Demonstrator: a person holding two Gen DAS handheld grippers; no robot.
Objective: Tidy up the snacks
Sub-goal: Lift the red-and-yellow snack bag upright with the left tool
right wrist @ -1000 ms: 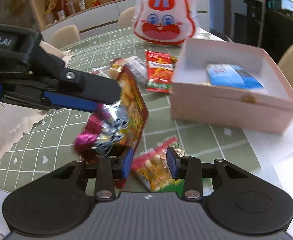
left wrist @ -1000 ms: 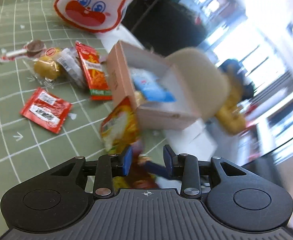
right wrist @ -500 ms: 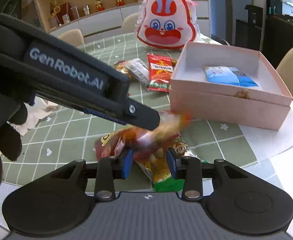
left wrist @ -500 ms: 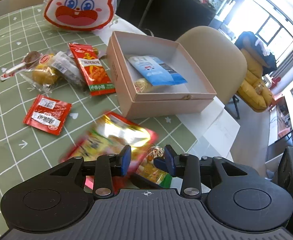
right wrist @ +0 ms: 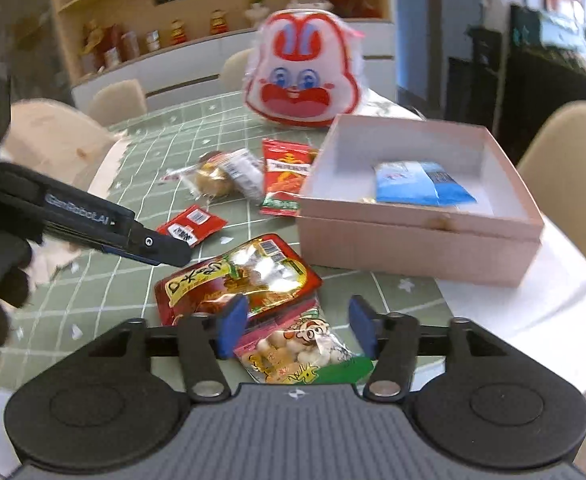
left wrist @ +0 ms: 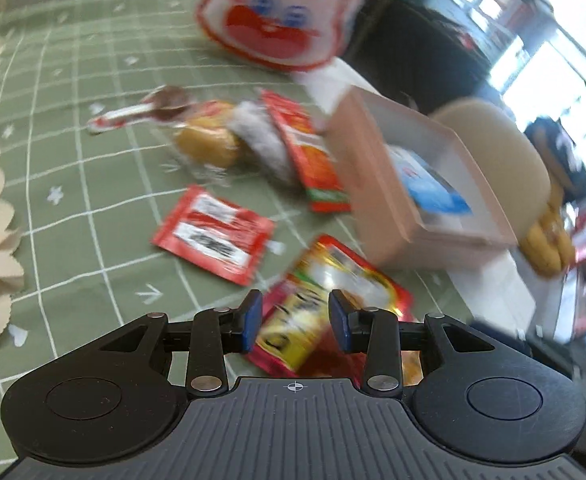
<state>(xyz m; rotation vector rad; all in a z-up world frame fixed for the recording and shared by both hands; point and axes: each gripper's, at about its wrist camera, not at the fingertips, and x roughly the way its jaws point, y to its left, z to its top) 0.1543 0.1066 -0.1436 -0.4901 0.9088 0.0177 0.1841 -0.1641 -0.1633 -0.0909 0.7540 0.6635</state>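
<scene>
A pink open box [right wrist: 417, 236] holds a blue packet [right wrist: 421, 184]; it also shows in the left wrist view [left wrist: 385, 208]. A red-and-gold snack bag [right wrist: 237, 280] lies flat on the green tablecloth, also seen in the left wrist view [left wrist: 325, 304]. A small peanut packet [right wrist: 297, 352] lies between the fingers of my open right gripper [right wrist: 295, 330]. My left gripper [left wrist: 295, 320] is open and empty just above the red-and-gold bag; it shows at the left of the right wrist view [right wrist: 165, 250]. More snacks lie beyond: a red sachet [right wrist: 191, 226], a red strip packet [right wrist: 285, 176] and a yellow cake [right wrist: 213, 180].
A rabbit-face bag [right wrist: 305, 80] stands at the far side of the table. A beige chair [right wrist: 569, 148] is at the right. White paper [right wrist: 513, 312] lies under the box near the table's edge. Shelves line the back wall.
The left gripper let go of the red-and-gold bag, which now lies flat on the cloth, and drew back to the left. The right gripper opened wider around the peanut packet.
</scene>
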